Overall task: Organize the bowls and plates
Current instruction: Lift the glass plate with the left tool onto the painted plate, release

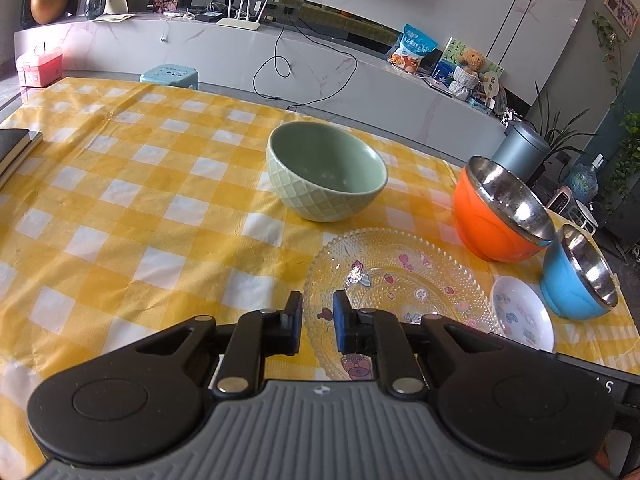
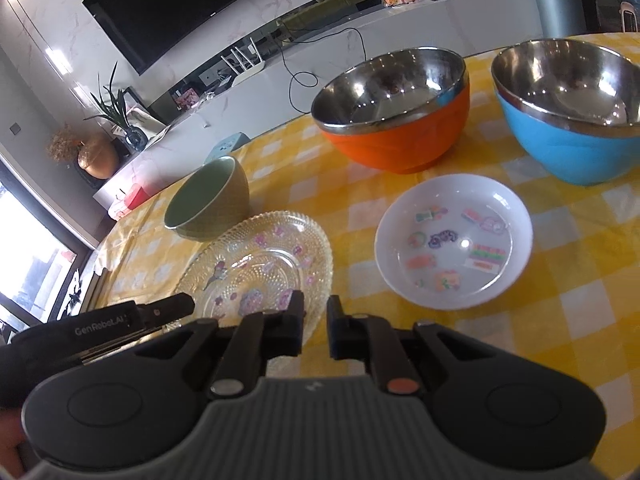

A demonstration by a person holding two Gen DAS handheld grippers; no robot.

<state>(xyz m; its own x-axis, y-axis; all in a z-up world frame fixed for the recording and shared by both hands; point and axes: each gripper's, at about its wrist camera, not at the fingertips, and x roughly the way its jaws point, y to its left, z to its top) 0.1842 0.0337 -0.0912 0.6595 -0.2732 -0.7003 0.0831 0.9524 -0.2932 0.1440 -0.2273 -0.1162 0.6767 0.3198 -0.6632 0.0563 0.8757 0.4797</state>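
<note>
Left claw (image 1: 317,310) nearly pressed together astride near rim of glass plate (image 1: 400,280), lower centre; pinch not confirmed. Right claw (image 2: 315,314) nearly shut, nothing held, lower centre beside same plate. Risk: slick rim slipped, plate knocked against white dish (image 2: 454,240).

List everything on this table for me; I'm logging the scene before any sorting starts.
tablecloth: one, yellow and white check, covering the table
green bowl: one, pale green, mid-table
glass plate: one, clear with stickers, nearest the grippers
small dish: one, white with stickers, right of the glass plate
orange bowl: one, steel-lined, behind the small dish
blue bowl: one, steel-lined, right of the orange bowl
notebooks: seemingly two, dark, table's left edge
left gripper: one, black, closed on the glass plate's near rim
right gripper: one, black, likewise on that rim
</note>
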